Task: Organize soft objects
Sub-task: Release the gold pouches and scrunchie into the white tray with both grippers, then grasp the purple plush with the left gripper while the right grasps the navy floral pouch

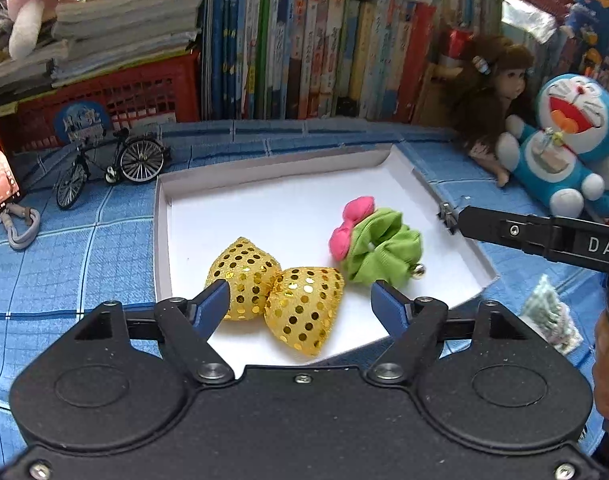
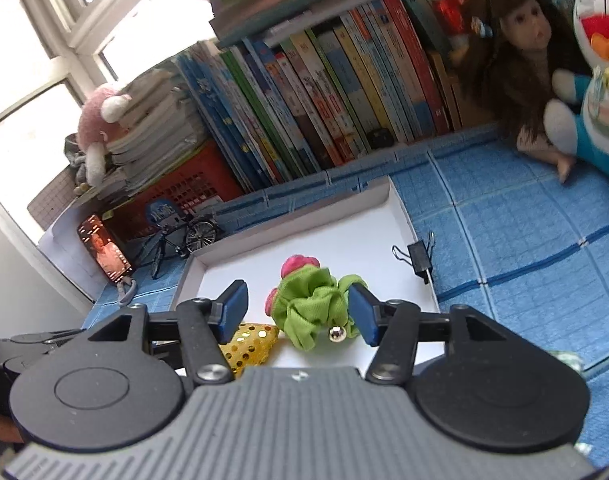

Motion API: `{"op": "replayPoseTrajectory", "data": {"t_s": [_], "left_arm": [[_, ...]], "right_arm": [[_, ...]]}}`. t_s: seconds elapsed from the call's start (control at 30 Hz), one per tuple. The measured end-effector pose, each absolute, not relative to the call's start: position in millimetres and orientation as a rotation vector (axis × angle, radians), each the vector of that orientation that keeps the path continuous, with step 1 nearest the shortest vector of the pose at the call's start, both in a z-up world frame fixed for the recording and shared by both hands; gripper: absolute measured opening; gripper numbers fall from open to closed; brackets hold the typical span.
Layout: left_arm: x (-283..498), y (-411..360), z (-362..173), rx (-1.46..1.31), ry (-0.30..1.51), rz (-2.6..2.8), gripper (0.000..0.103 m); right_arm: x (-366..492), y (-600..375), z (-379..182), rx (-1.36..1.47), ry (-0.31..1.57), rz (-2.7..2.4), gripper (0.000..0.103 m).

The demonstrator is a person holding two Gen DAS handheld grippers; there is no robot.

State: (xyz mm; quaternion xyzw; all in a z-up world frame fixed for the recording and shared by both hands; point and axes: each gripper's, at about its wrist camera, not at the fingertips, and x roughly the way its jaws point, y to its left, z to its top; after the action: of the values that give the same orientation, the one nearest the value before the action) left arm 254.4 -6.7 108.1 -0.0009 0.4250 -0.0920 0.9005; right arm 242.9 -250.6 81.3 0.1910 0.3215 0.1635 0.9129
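I see the gold sequined bow lying flat on the floor of the white tray, near its front edge, its two lobes side by side so the long axis runs left to right and slightly toward me. Just to its right, apart from it, lies the green scrunchie, its pink bow at the far-left side and a small bell at the near edge.

My left gripper has its jaws apart, one blue pad on each side of the gold bow, neither pressing on it. My right gripper is likewise spread, with the scrunchie showing between its pads; I cannot tell if the right pad brushes the fabric.

The back half of the tray is bare white; its low walls are raised on the left, back and right. A black binder clip sits at the right wall. The tray lies on a blue checked cloth. Behind stand a row of books, a red crate, a model bicycle, a doll and a blue plush cat.
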Motion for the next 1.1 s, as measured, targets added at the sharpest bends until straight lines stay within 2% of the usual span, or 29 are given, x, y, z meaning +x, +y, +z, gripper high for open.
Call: {"op": "replayPoseTrajectory", "data": {"t_s": [0.33,0.6,1.1], "left_arm": [[182,3,136,-0.05,0.752,-0.262,0.084],[122,5,139,-0.029,0.64,-0.262,0.088],[57,27,112,-0.066,0.571,-0.214,0.094]], "right_arm": [[168,-254,111,0.267,0.483,0.372,0.089],[112,-247,109,0.138,0.365,0.364,0.1],[59,-252,75,0.07,0.298,0.274,0.103]]}}
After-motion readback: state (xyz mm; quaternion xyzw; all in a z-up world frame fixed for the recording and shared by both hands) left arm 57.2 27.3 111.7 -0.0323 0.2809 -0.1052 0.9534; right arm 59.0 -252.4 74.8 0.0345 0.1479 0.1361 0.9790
